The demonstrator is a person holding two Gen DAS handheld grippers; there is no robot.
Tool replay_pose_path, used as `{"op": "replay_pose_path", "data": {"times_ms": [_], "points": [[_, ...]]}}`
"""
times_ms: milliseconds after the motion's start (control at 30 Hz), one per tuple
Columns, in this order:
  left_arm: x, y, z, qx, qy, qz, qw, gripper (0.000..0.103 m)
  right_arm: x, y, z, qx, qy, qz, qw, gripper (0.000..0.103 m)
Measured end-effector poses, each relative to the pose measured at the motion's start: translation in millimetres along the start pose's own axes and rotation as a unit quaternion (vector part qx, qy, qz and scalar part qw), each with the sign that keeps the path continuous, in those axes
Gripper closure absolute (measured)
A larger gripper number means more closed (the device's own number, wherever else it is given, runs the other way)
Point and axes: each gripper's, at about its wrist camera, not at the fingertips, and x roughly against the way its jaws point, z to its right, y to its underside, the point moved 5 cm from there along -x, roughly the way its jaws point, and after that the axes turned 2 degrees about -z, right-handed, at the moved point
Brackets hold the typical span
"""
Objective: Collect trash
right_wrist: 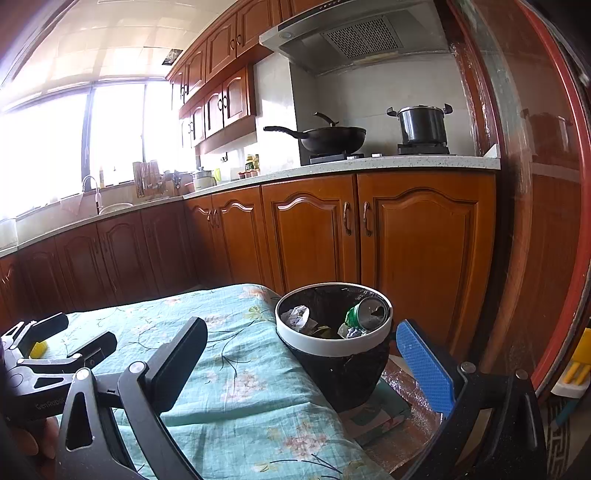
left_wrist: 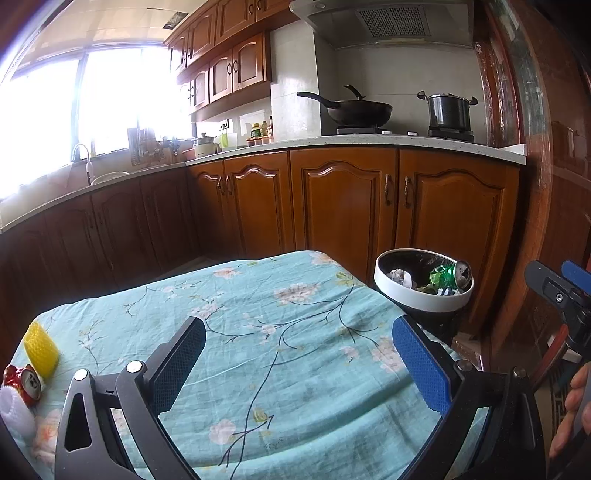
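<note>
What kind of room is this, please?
Most likely a home kitchen: a wok and a pot stand on a gas stove under a range hood, and a sink faucet is by the window.

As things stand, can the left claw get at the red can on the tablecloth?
Probably yes: the left claw is open and empty, and the red can lies exposed to its left, though a yellow foam net and a white one crowd it.

Two cans — green [left_wrist: 452,275], red [left_wrist: 26,382] — one bin [left_wrist: 391,286], one pot [left_wrist: 448,110].
</note>
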Motion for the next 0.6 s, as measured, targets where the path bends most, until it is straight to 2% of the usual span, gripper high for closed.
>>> {"op": "replay_pose_path", "data": {"times_ms": [600], "points": [[0.0, 0.7, 6.1, -0.002, 0.004, -0.003, 1.0000, 0.001, -0.5, 1.4, 2.5, -0.003, 0.002, -0.003, 1.000, 0.000]]}}
